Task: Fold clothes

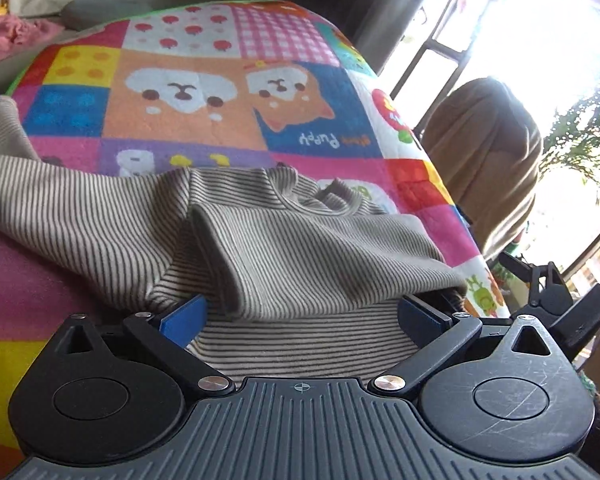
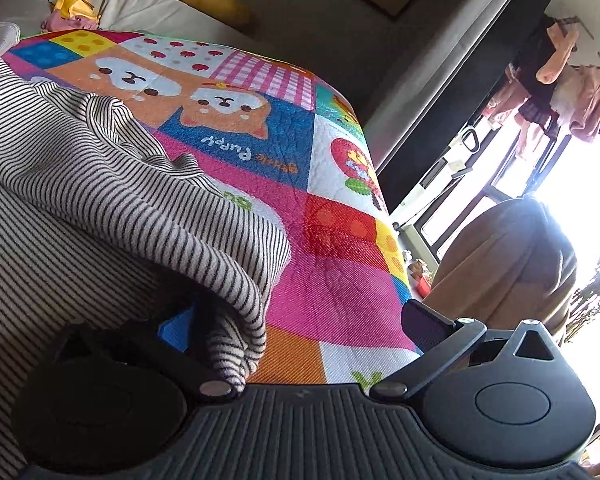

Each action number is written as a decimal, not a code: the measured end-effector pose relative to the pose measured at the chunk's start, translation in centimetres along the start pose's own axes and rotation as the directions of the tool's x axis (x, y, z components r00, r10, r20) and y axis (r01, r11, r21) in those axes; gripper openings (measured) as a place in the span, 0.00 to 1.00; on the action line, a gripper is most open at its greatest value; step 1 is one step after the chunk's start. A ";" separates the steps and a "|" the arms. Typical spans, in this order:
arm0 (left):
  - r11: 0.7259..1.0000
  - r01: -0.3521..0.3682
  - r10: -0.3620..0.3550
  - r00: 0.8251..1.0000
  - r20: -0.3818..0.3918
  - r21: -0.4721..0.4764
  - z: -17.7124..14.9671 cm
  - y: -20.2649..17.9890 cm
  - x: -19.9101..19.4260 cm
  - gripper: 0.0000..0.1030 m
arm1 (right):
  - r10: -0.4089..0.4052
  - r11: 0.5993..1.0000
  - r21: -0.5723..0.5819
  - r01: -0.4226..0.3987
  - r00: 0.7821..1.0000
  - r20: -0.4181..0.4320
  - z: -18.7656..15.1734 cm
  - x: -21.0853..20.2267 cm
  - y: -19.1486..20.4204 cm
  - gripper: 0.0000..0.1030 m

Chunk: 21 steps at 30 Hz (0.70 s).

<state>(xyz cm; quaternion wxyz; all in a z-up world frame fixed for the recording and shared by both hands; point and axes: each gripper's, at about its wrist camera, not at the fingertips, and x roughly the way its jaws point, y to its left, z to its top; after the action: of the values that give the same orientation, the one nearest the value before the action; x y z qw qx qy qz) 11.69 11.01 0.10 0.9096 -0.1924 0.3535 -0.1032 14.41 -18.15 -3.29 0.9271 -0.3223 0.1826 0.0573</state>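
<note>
Striped long-sleeve top (image 1: 260, 248) is spread on the patchwork puppy quilt (image 1: 188, 80), one side flopped over the body, so maybe 1st fold in, rest tbd imo. Left gripper (image 1: 300, 312) and right gripper (image 2: 296, 320) both spread wide; fabric drapes over them, nothing pinched afaict.

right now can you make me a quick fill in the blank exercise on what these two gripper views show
1. The garment being folded has a ____ pattern.
2. It lies on a colourful quilt printed with cartoon ____.
3. The left gripper has its blue-padded fingers spread ____, with fabric between them.
4. In the right wrist view, striped cloth drapes over the right gripper's ____ finger.

Missing words: striped; puppies; open; left
</note>
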 end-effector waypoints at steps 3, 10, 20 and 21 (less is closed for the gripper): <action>1.000 -0.016 0.016 1.000 0.000 0.000 0.3 0.0 1.1 1.00 | 0.000 1.000 0.001 0.000 1.000 0.000 0.0 0.1 0.0 1.00; 0.990 -0.091 0.091 0.996 0.003 0.109 0.4 -1.2 4.1 0.93 | -0.001 1.000 -0.002 0.001 1.000 0.005 0.0 0.0 0.0 1.00; 0.952 -0.180 0.169 0.983 0.065 0.248 1.5 -1.0 4.4 0.34 | -0.007 0.998 -0.056 0.010 0.998 0.065 0.2 -1.1 0.3 1.00; 0.942 -0.190 0.173 0.981 0.085 0.276 1.9 -1.3 4.3 0.29 | -0.013 0.998 -0.062 0.018 0.997 0.079 0.4 -1.3 0.2 1.00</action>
<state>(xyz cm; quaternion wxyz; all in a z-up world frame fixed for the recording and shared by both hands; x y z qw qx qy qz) 16.07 9.01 -0.68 0.9435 -0.0299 0.3241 -0.0627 13.26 -17.71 -2.66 0.9235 -0.3500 0.1415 0.0686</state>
